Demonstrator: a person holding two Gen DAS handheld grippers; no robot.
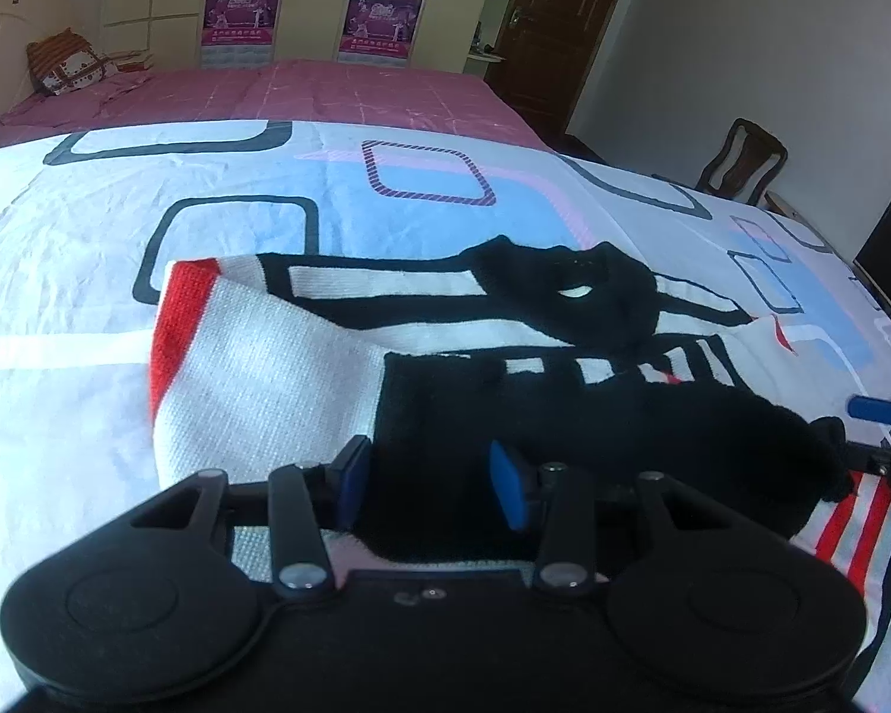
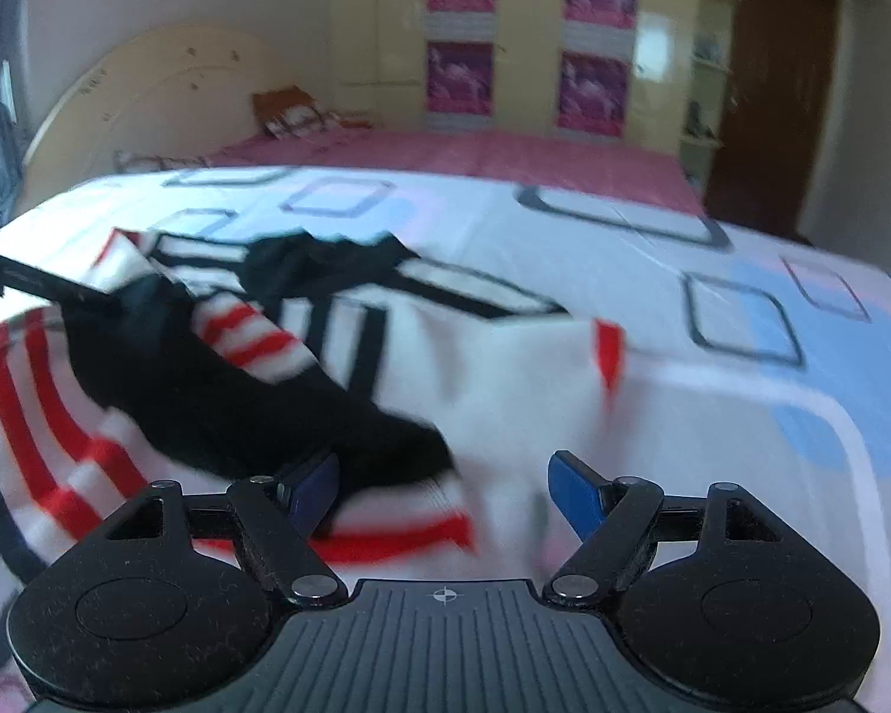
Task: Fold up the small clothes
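Lying across the patterned bedsheet (image 1: 59,249), the small knitted garment (image 1: 267,344) is a white piece with black bands, red trim and a black sleeve (image 1: 653,428) draped over its near side. It looks light, soft and floppy, so it should bend wherever it is lifted and sag between two holds; the knit looks grippy rather than slippery, and nothing about it seems fragile. A hem, cuff or corner would make the best place to pinch, since a grab in the middle would only bunch the cloth.

The left tool (image 1: 439,484) sits low over the near edge of the garment, its blue pads (image 1: 508,490) set moderately apart with black fabric filling the gap between them. The pads seem to straddle the cloth rather than clamp it, though whether they press on it I cannot say for certain.

The right tool (image 2: 445,484) is spread wide, with its pads well apart over the white and red-striped part of the garment (image 2: 505,368). It holds nothing; the black sleeve end (image 2: 398,445) lies just beside its left pad. That view is blurred, so finer contact cannot be judged. The right tool's tip also shows at the far right edge of the left view.
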